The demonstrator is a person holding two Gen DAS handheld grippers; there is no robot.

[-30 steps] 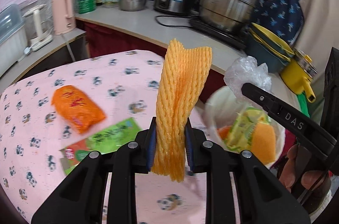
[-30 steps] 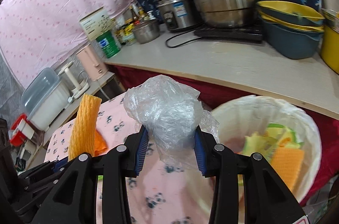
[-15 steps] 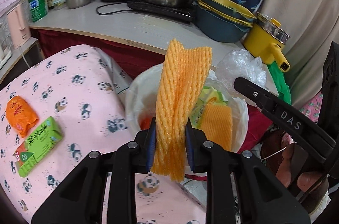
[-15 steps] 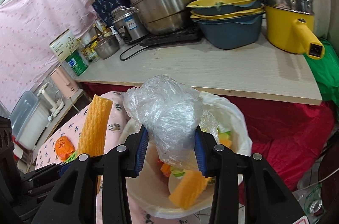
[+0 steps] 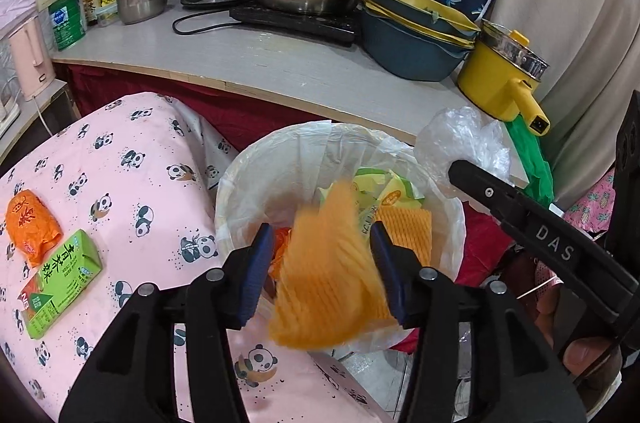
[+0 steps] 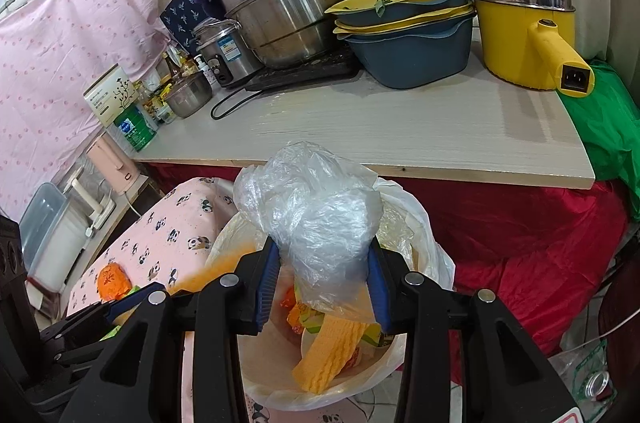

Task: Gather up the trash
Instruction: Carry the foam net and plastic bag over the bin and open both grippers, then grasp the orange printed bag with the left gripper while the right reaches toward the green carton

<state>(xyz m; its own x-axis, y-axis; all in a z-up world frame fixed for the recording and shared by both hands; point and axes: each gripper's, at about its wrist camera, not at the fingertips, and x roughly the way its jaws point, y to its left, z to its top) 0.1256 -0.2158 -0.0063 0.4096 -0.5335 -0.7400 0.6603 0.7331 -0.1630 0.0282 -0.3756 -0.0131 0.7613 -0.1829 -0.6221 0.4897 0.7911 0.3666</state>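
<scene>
trash bin (image 5: 240, 207) sits right of the table. left gripper (image 5: 320, 263) gapes, net (image 5: 324, 287) dropping in; right gripper (image 6: 322, 287) clamps bag (image 6: 316, 207) above it.

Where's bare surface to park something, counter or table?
Counter: bare strip along the front edge, from the cord to the yellow pot. Its back is crowded: steamer, basins, cooker, jars. Table: free between the carton, orange packet and the bin.
</scene>
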